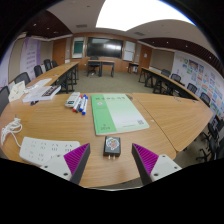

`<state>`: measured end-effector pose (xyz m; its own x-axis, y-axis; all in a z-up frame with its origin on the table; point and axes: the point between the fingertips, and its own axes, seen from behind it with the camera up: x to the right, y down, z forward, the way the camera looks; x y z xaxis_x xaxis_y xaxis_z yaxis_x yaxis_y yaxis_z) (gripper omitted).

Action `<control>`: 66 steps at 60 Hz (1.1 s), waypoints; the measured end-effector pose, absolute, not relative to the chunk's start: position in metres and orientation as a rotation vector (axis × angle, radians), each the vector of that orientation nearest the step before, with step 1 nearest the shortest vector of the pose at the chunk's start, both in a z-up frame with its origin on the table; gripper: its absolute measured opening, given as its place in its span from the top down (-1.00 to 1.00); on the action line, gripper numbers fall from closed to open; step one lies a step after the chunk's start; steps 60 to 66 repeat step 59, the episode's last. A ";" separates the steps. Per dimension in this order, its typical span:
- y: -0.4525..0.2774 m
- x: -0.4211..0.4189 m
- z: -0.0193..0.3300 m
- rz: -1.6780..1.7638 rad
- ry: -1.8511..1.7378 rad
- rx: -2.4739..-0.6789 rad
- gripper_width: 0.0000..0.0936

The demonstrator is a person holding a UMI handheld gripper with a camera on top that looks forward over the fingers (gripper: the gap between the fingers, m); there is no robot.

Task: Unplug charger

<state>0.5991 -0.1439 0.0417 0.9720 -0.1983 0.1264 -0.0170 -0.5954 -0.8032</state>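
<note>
My hand-held gripper (111, 162) hovers open over the pale wooden table (150, 115), its fingers flanking the small dark square charger (112, 146) just ahead, which I judge light, rigid and smooth-sided, best pinched squarely across its opposite flat faces.

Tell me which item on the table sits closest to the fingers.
The small dark charger, lying between the open fingers on the table edge. The green mat and white power strip lie farther off.
</note>
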 end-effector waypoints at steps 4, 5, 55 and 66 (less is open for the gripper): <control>-0.160 0.589 0.060 -0.260 0.153 -2.180 -0.83; -0.164 0.586 0.066 -0.261 0.154 -2.174 -0.84; -0.415 0.441 0.228 -0.306 0.154 -2.077 -0.83; -0.416 0.439 0.231 -0.301 0.155 -2.074 -0.83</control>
